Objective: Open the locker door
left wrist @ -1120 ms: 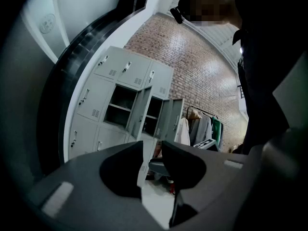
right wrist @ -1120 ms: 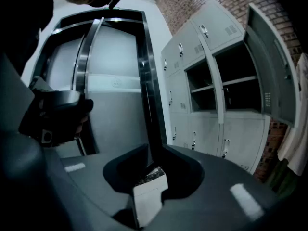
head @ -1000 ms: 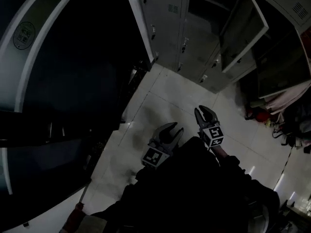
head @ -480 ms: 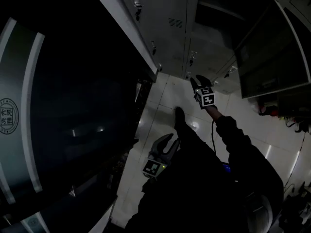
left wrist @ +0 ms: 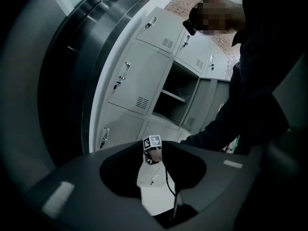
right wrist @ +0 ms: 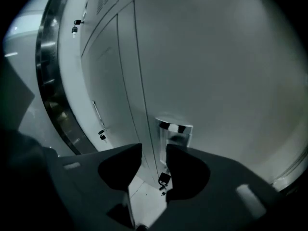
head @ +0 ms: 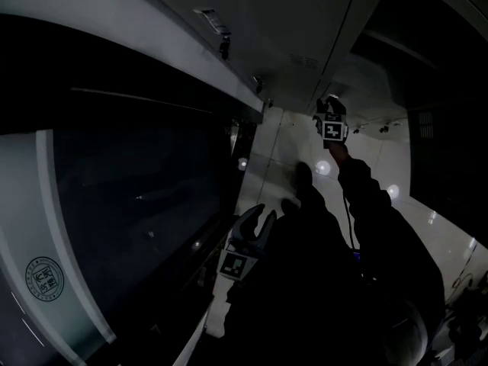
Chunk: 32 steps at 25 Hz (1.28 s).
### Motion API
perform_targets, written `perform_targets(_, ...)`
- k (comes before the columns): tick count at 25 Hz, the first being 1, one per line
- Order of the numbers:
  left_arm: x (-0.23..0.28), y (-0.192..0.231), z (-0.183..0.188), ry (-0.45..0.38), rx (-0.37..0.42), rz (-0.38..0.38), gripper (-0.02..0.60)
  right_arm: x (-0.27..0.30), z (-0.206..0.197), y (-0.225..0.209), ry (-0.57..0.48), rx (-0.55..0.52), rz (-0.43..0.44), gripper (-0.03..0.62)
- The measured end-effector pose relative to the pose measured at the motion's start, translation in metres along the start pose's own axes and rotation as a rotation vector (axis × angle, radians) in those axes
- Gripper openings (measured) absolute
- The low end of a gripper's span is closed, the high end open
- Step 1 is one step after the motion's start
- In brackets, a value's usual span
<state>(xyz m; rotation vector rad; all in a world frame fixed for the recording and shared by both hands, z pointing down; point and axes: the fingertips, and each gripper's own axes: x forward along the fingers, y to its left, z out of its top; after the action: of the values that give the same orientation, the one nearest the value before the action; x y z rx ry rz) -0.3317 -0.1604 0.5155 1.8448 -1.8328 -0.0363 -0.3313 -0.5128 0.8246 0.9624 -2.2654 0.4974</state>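
The grey locker door (right wrist: 216, 81) fills the right gripper view. It has a recessed chrome handle (right wrist: 175, 130), and a small bunch of keys (right wrist: 164, 179) hangs below it. My right gripper (right wrist: 154, 162) is close to the door, and its jaws are opening with nothing between them. The handle lies just beyond the right jaw's tip. In the head view the right gripper (head: 330, 109) is stretched out at arm's length against the lockers (head: 305, 29). My left gripper (head: 253, 221) hangs low by my body, open and holding nothing.
A dark curved glass wall (head: 137, 204) stands close on the left. The locker bank (left wrist: 139, 81) has an open compartment (left wrist: 175, 97) in its middle. A neighbouring door to the left carries its own keys (right wrist: 101, 134). Pale floor tiles (head: 267, 174) lie below.
The right gripper has risen from beside the left one and reached forward to the locker door. The head view has swung up toward the lockers. The left gripper stays low.
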Motion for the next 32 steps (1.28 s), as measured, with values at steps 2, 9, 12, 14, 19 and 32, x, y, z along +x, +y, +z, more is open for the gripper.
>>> perform_targets(2,0.000,0.009,0.006,0.013,0.008,-0.024,0.124,0.000,-0.001,0.001,-0.004,0.025,-0.036,0.158)
perform_targets(9,0.005,0.004,0.010,0.032,0.056,-0.192,0.124,-0.038,-0.042,0.013,0.064,-0.120,0.080,0.106)
perform_targets(12,-0.007,-0.003,0.010,0.034,0.086,-0.274,0.123,-0.089,-0.094,0.014,0.102,-0.150,0.072,0.087)
perform_targets(14,-0.021,-0.009,0.005,0.034,0.104,-0.331,0.124,-0.130,-0.124,0.004,0.111,-0.085,0.012,0.087)
perform_targets(19,-0.055,-0.033,-0.027,0.065,0.131,-0.472,0.120,-0.224,-0.179,-0.011,0.114,0.017,-0.103,0.086)
perform_targets(32,-0.099,-0.105,-0.104,0.105,0.166,-0.531,0.117,-0.479,-0.234,0.144,-0.123,-0.036,0.101,0.048)
